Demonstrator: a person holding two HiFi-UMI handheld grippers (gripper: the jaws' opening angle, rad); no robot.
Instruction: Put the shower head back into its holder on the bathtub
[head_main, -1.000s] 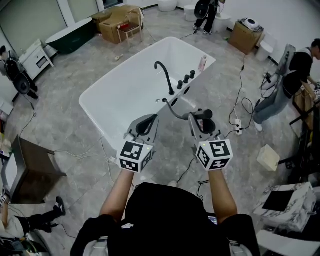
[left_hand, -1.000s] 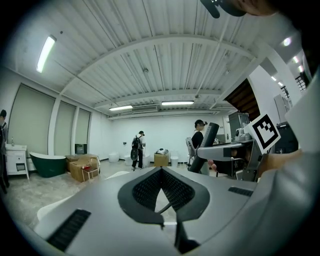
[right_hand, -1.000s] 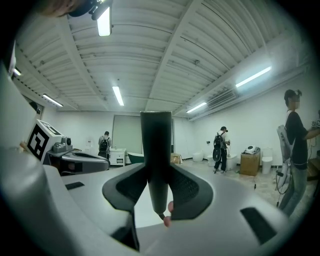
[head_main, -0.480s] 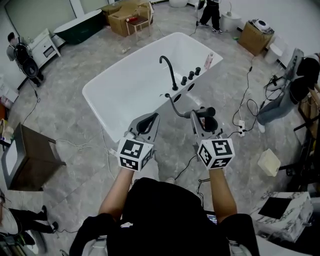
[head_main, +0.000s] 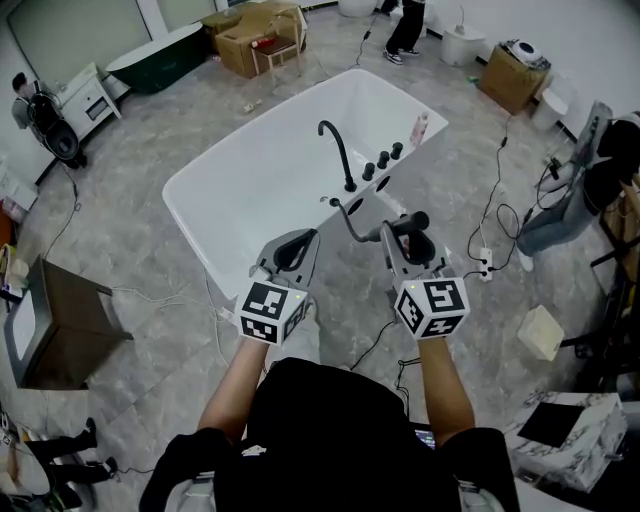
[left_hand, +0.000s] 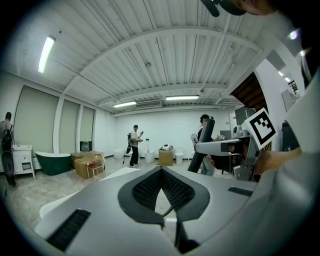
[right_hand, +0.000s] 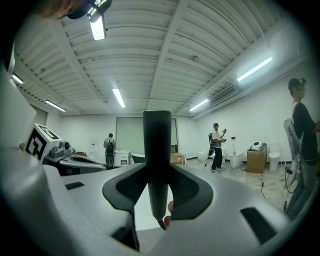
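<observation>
Well, from the head view, the right gripper (head_main: 405, 238) holds the black shower head (head_main: 410, 226) in the air, near the side of the white bathtub (head_main: 200, 200) but not over it yet. Its hose (head_main: 350, 222) bends back to the tub's edge, close to the black tap (head_main: 335, 150). I cannot pick out the holder for sure. The hose might pull tight or catch on the edge, and that could twist the shower head in the pads. Both arms reach out in front, side by side, and both grippers point about flat toward the tub.

From the left gripper view, the left gripper (left_hand: 161, 172) has its tips together, with nothing held between them.

From the right gripper view, the right gripper (right_hand: 157, 185) squeezes the handle of the shower head (right_hand: 157, 145), which stands straight up. The pads grip only a short part of it, so it could tip or slide out if bumped.
</observation>
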